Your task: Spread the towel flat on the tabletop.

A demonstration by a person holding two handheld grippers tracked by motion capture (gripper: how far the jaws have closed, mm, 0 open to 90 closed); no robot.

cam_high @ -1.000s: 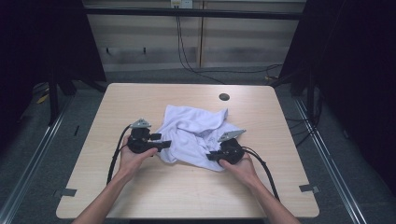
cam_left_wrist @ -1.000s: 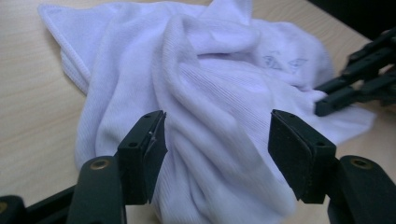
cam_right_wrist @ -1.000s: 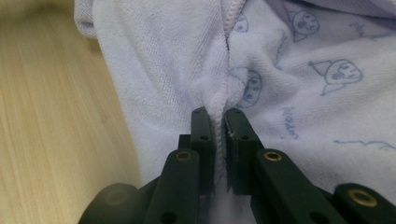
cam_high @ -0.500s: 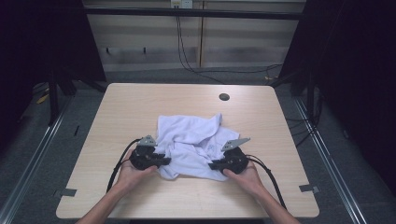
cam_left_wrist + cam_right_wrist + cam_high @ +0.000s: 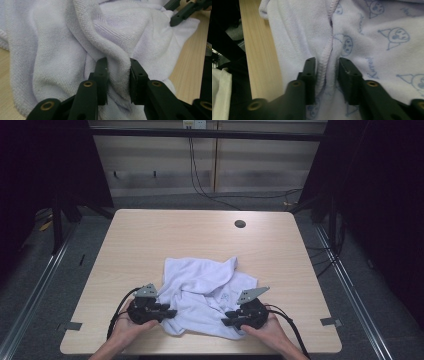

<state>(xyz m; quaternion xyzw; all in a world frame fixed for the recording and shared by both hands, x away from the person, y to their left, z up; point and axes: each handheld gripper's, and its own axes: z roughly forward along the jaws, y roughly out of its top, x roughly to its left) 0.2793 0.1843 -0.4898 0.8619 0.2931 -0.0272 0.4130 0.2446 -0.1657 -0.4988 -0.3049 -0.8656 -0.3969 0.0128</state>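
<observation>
1. Table (image 5: 150, 240): light wood top with rounded corners, bare over its far half.
2. Round dark hole (image 5: 240, 224) sat near the far edge, towards the far right corner.
3. Grey tape tabs (image 5: 328, 322) marked the floor beside both near corners.
4. Black cables (image 5: 200, 180) hung down the pale wall panel behind the far edge.
5. Metal floor rail (image 5: 35, 285) ran alongside the left edge.

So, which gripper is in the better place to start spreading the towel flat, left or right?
Probably the right gripper: its jaws are around the towel's stitched hem, a real edge to pull. The left gripper grips a bulky fold in the middle of the cloth.
</observation>
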